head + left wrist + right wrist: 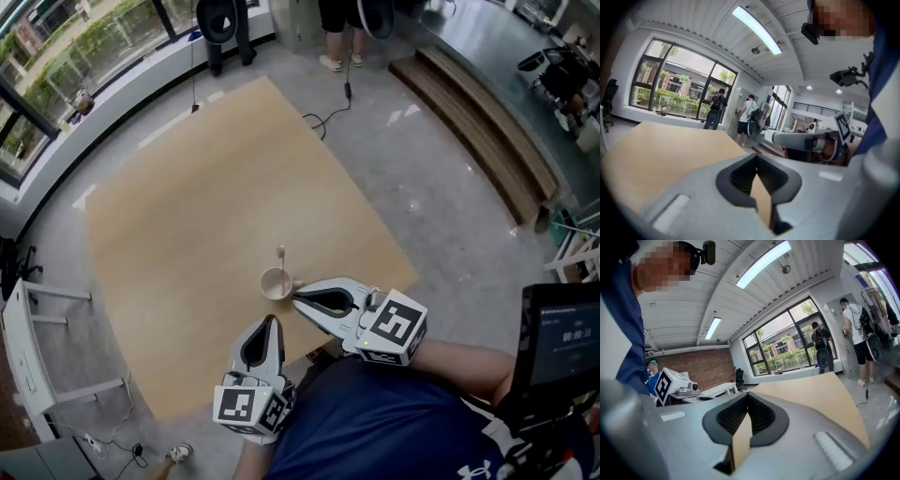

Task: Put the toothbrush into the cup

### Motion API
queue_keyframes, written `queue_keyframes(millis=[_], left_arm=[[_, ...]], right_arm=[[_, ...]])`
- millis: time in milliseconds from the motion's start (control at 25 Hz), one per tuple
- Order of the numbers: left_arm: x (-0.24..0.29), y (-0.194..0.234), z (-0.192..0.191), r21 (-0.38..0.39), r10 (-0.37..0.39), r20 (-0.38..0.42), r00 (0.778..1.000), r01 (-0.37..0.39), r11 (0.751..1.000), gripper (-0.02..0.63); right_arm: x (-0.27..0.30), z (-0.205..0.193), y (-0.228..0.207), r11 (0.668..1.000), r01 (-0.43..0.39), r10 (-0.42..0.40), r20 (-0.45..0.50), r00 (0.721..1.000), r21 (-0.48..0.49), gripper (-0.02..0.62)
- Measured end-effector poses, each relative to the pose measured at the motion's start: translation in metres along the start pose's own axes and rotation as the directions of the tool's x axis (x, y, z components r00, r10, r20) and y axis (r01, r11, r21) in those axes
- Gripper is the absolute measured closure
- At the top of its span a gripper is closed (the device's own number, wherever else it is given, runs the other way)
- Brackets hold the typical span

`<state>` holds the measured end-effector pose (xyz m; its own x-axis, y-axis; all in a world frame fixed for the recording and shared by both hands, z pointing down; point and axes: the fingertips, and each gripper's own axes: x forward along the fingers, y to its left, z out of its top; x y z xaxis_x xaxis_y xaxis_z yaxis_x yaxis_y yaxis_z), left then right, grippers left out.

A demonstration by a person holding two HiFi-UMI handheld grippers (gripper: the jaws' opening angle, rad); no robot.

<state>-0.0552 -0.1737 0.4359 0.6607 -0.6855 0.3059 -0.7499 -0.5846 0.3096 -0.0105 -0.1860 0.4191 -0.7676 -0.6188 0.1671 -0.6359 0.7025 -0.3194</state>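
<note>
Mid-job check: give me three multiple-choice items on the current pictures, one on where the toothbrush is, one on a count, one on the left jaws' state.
1. On the table, where is the toothbrush?
A) lying flat
B) standing in the cup
C) hanging over the edge

2. How many cups are on the table?
A) one
B) two
C) three

3. How do the jaws of the left gripper stand?
A) wide apart
B) shut on the toothbrush
C) shut, with nothing between them

Answers:
1 B: the head view shows its handle rising out of the cup.
2 A: only one cup shows.
3 C: the left gripper view shows the tips together and empty.
</note>
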Motion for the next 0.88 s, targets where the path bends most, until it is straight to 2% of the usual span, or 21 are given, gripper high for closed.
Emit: queue_keyframes(millis=[120,280,480,720,880], left_arm=[[0.008,-0.011,0.002,0.020,-0.035,-0.018,0.999,0.035,0.999,0.601],[0.023,-0.026,0.001,0.040,-0.094,-0.044,0.995,0.096,0.995,0.601],[0.043,-0.044,-0.011,0.065,-0.170,-0.069,0.983,0.175,0.982,0.601],[0.056,-0.080,-0.019,0.072,-0.224,-0.097,0.970,0.232,0.970,0.601],[0.055,-0.084,-0.020,0.064,-0.245,-0.109,0.963,0.253,0.965,0.601]], right_arm=[[-0.010,0.001,0.000,1.000,0.014,-0.014,0.029,0.999,-0.001,0.584],[-0.026,0.004,-0.012,0.996,0.086,-0.086,0.042,0.995,0.005,0.584],[-0.047,0.000,-0.024,0.992,0.126,-0.127,0.073,0.989,0.011,0.584],[-0.090,-0.005,-0.035,0.979,0.201,-0.204,0.081,0.976,0.037,0.584],[-0.097,-0.005,-0.039,0.971,0.234,-0.238,0.065,0.969,0.052,0.584]])
